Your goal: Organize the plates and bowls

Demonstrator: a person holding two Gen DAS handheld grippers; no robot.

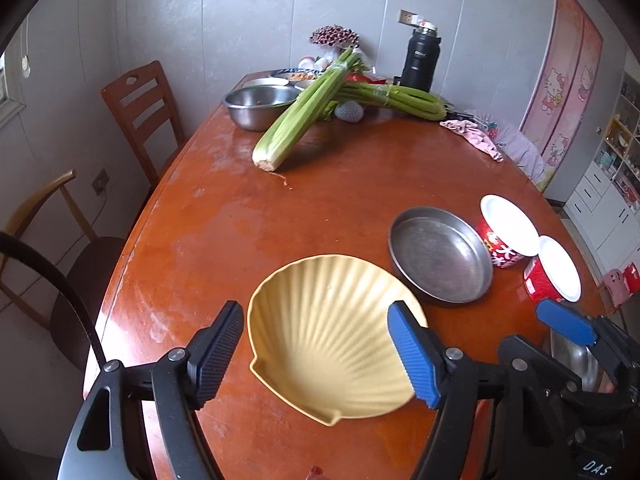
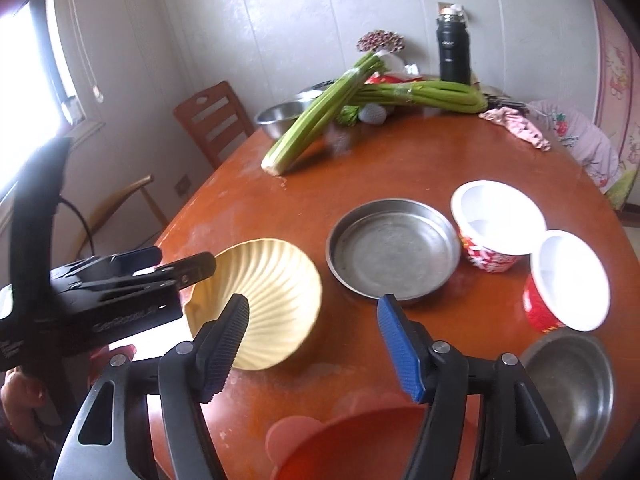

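Note:
A yellow shell-shaped plate (image 1: 332, 336) (image 2: 272, 292) lies flat on the brown table (image 1: 248, 216). My left gripper (image 1: 316, 350) (image 2: 186, 259) hangs over the plate, open, with its pads clear of it. My right gripper (image 2: 312, 344) is open with nothing between its fingers; its blue finger (image 1: 566, 320) shows in the left wrist view. A shallow steel pan (image 1: 440, 256) (image 2: 394, 248) sits right of the plate. Beyond it stand two red bowls with white insides (image 2: 496, 220) (image 2: 568, 280). A steel bowl (image 2: 568, 392) sits at the near right, and a red-orange bowl (image 2: 352, 448) below my right gripper.
Celery bunches (image 1: 296, 120) lie across the far half of the table, beside a large steel bowl (image 1: 256, 106), a black flask (image 1: 422, 58) and a pink cloth (image 1: 476, 136). Two chairs (image 1: 140, 112) stand along the left edge. Bare tabletop lies left of the shell plate.

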